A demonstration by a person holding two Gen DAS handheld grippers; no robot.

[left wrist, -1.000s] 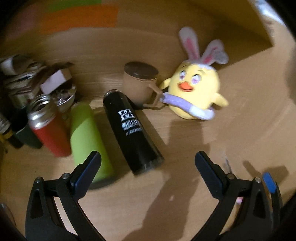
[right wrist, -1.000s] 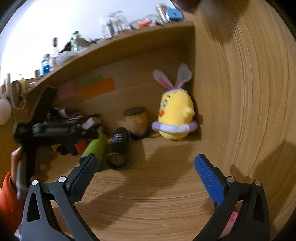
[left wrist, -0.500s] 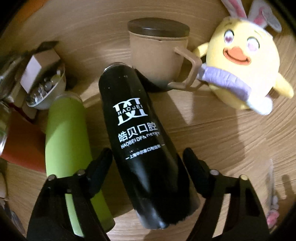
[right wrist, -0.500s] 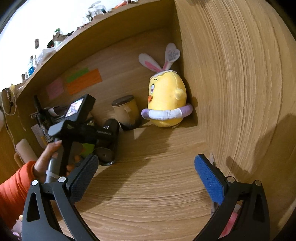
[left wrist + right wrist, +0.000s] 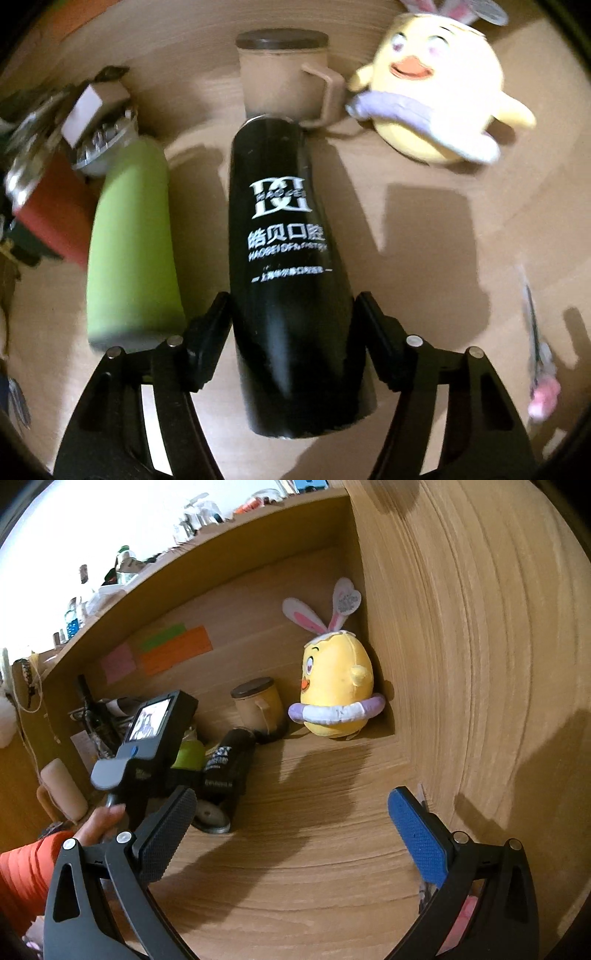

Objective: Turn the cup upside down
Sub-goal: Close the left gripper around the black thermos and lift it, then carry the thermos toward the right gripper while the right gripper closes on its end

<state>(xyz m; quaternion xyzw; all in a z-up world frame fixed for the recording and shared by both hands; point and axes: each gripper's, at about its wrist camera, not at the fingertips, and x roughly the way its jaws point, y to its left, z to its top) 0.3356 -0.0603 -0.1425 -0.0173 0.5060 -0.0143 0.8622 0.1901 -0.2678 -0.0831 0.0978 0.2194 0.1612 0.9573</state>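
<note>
Cup (image 5: 291,258) lies lengthwise between my left gripper (image 5: 291,317) fingers — clamped near its base, far end toward the mug (image 5: 284,74); right gripper (image 5: 291,823) wide, well apart.

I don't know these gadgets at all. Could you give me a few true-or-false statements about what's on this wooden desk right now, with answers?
1. The black cup lies on its side between the left gripper fingers. True.
2. The right gripper holds the green bottle. False: it is open and holds nothing.
3. The tan mug has a dark lid on it. True.
4. The yellow plush chick lies face down. False: it sits upright in the corner.
</note>
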